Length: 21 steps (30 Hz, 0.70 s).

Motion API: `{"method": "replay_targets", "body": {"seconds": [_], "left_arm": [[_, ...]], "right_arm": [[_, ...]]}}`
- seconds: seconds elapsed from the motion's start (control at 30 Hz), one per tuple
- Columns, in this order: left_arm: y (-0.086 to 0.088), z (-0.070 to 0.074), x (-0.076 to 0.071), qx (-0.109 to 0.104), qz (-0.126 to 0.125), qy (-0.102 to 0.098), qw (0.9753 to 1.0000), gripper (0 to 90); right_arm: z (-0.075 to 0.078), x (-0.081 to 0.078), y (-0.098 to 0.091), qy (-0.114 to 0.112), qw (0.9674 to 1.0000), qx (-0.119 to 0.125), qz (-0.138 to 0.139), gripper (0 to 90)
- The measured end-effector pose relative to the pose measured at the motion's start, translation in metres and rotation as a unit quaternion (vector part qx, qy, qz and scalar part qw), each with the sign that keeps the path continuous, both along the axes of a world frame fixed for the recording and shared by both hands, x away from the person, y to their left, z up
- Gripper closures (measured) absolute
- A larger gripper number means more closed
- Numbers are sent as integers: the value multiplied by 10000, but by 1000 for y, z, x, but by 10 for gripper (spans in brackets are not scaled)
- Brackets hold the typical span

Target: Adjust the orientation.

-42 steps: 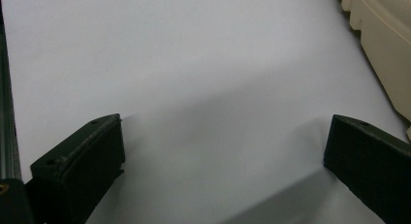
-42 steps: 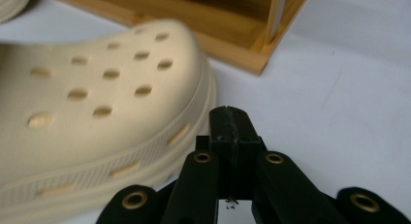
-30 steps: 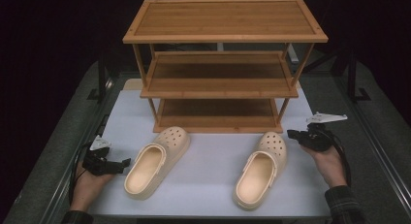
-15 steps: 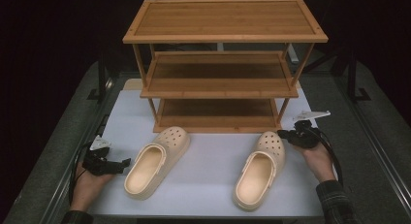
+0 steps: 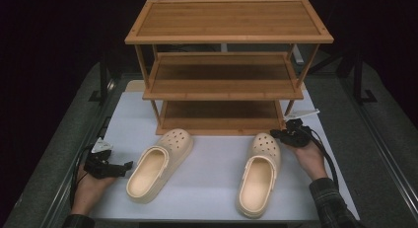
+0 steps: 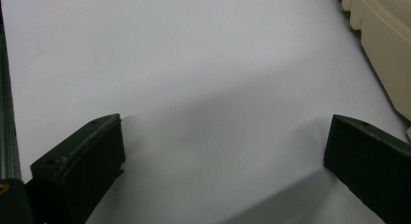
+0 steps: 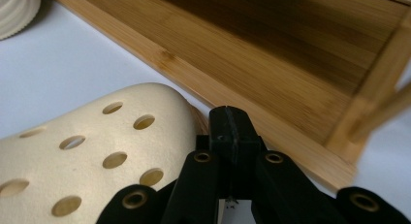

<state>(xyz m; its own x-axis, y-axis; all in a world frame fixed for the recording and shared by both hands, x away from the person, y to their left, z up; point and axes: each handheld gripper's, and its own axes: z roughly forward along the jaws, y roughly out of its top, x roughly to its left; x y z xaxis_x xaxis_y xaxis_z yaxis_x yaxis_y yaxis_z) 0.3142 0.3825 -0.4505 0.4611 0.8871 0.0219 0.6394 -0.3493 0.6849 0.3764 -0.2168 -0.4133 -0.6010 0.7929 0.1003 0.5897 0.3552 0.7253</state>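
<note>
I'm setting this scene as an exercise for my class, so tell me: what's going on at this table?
A person works at a white table with a hand-held gripper in each hand. Two cream clogs lie before a three-tier wooden shoe rack. The right hand-held gripper, jaws shut and holding nothing, is right beside the toe of the right clog, near the rack's bottom shelf. The left hand-held gripper rests open on the table, just short of the left clog.

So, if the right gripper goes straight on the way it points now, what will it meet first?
Probably the rack's bottom shelf: the shut right gripper aims at its front edge, passing just beside the clog's toe.
</note>
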Motion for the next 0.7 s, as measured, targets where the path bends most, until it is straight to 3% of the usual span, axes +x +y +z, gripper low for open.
{"method": "replay_targets", "body": {"seconds": [0.3, 0.47, 0.6, 0.7], "left_arm": [[0, 0, 0, 2, 1, 11, 10000, 5], [0, 0, 0, -2, 0, 10, 10000, 4], [0, 0, 0, -6, 4, 1, 10000, 5], [0, 0, 0, -6, 1, 1, 10000, 4]], "right_arm": [[-1, 10, 30, 2, 9998, 94, 175, 900], [0, 12, 40, -59, 9997, 18, 247, 900], [6, 6, 30, -39, 9996, 110, 255, 899], [10, -7, 18, -120, 9994, 195, 244, 899]]}}
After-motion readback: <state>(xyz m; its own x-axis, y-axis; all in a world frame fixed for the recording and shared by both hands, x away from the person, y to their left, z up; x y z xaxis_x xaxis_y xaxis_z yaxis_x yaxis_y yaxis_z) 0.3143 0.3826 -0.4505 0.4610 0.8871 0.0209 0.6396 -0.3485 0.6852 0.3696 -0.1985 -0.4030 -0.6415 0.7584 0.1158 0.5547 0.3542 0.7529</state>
